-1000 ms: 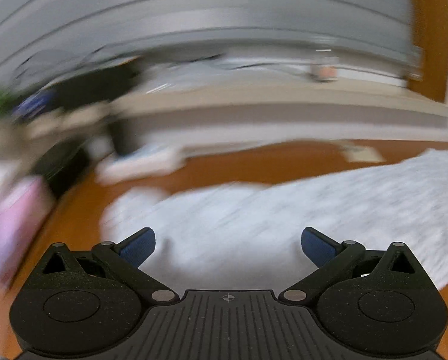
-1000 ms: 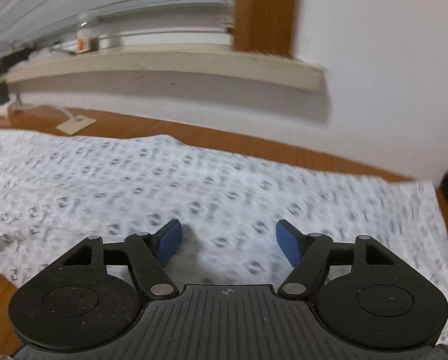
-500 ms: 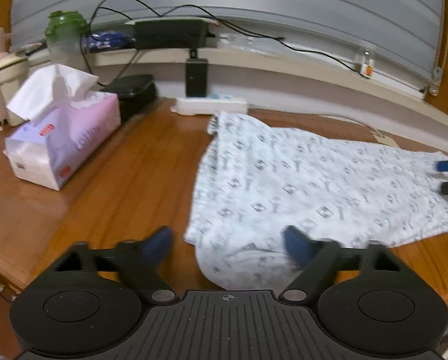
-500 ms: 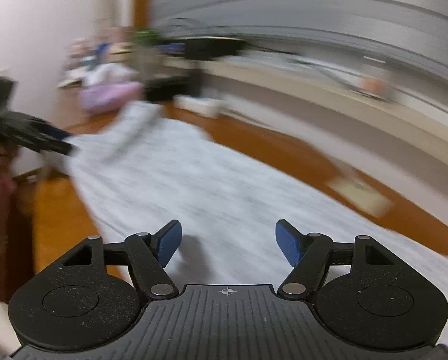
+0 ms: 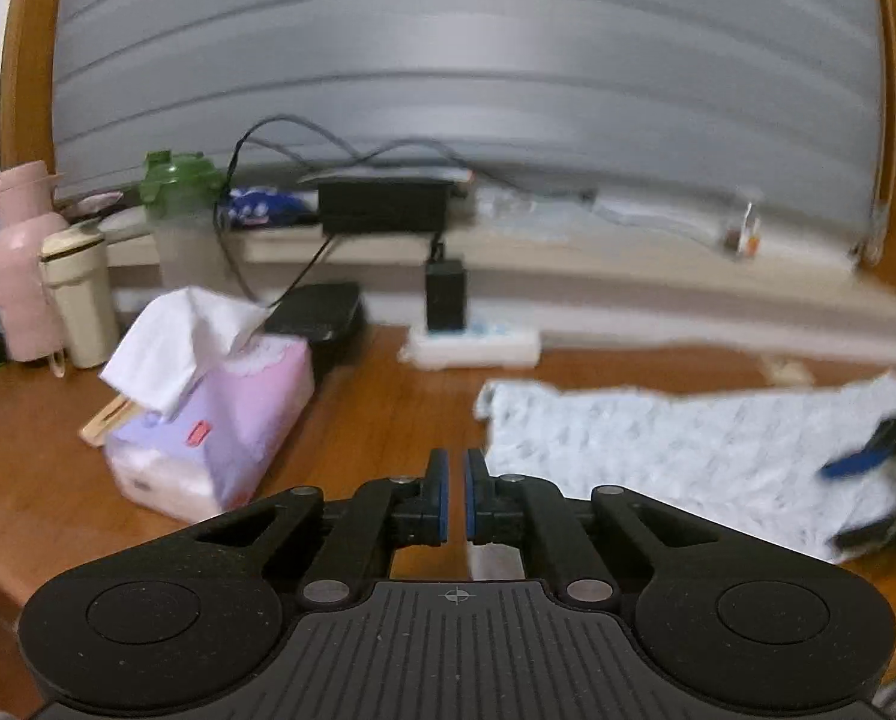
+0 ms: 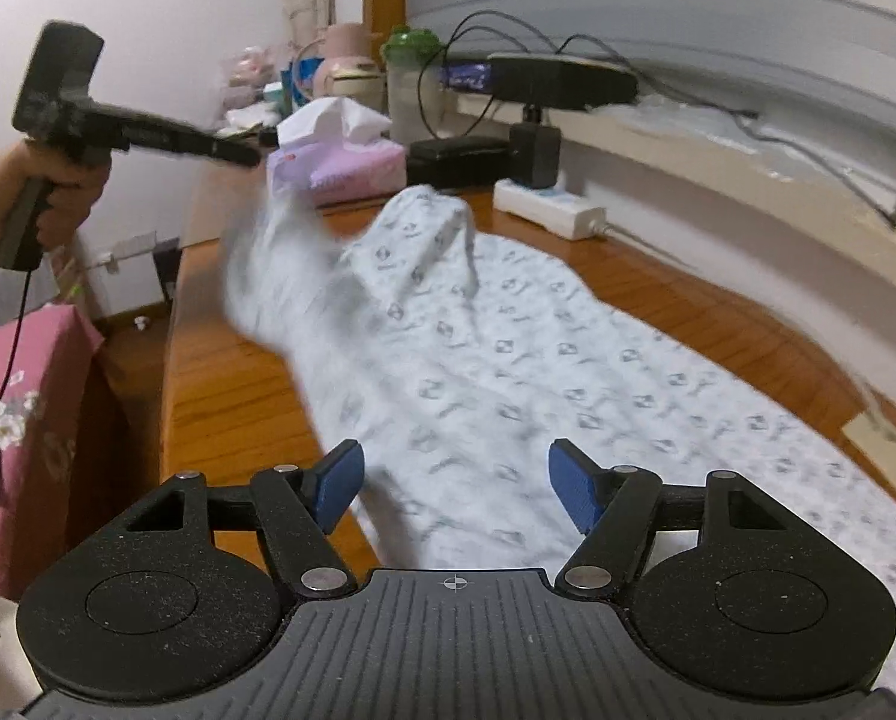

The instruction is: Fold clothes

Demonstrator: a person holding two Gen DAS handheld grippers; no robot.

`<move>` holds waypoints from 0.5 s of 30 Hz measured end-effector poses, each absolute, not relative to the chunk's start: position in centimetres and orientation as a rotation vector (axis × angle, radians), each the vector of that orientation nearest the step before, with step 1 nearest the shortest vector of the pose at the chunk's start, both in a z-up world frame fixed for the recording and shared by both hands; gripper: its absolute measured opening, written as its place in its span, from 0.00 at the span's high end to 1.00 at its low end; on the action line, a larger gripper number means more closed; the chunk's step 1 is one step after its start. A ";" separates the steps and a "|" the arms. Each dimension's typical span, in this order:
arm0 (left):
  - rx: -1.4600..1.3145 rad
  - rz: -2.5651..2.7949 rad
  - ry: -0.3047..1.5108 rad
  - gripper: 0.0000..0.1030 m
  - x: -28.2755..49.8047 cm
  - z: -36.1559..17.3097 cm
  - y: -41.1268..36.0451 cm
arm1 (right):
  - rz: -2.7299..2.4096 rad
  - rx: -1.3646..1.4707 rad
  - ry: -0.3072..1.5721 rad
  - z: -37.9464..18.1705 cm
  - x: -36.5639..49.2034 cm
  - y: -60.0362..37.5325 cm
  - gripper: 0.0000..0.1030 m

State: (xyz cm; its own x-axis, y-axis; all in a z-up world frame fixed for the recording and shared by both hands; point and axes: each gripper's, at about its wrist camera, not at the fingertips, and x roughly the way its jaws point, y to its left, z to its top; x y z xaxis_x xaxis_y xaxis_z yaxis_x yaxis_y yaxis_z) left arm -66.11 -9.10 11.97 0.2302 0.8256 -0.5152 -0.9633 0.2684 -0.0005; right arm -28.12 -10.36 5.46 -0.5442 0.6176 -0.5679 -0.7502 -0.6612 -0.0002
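A white garment [image 6: 508,360] with a small grey print lies spread along the wooden table [image 6: 219,396]. Its far-left corner hangs raised and blurred under my left gripper [image 6: 249,157], which a hand holds above the table's left end. In the left wrist view that gripper [image 5: 456,492] has its blue pads nearly together, shut on the garment's corner, with a strip of cloth showing just beneath them and the rest of the garment [image 5: 658,450] to the right. My right gripper [image 6: 454,492] stands open above the near part of the garment, with nothing pinched.
A pink tissue box [image 5: 219,438] sits left of the garment, with a black case [image 5: 318,312] and a white power strip [image 5: 478,351] behind it. Bottles and cables line the window sill [image 5: 628,264]. Pink flowered fabric [image 6: 21,396] lies beyond the table's left edge.
My left gripper's jaws went from wide open to shut on the garment's near-left edge, which it then lifted. My right gripper swung round to the left and now faces along the garment, still open.
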 end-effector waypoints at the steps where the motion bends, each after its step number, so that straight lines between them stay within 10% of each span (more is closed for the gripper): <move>1: -0.369 1.263 0.472 0.81 -66.1 11.5 -9.2 | 2.205 -0.683 0.305 5.6 -27.6 -10.8 0.35; 8: -0.362 1.214 0.503 0.37 -62.7 9.7 -10.0 | 2.079 -0.656 0.246 6.8 -20.9 -14.5 0.35; 15: -0.251 0.987 0.533 0.33 -51.7 7.9 -10.9 | 1.885 -0.639 0.301 5.5 -13.8 -19.1 0.48</move>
State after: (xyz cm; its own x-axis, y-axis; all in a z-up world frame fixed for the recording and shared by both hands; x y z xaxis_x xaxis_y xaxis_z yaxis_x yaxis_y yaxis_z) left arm -51.68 -10.88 7.91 0.4368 0.7241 -0.5337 -0.8436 0.5358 0.0365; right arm -13.83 -19.06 5.50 -0.2837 0.7789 -0.5593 -0.9142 -0.3956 -0.0873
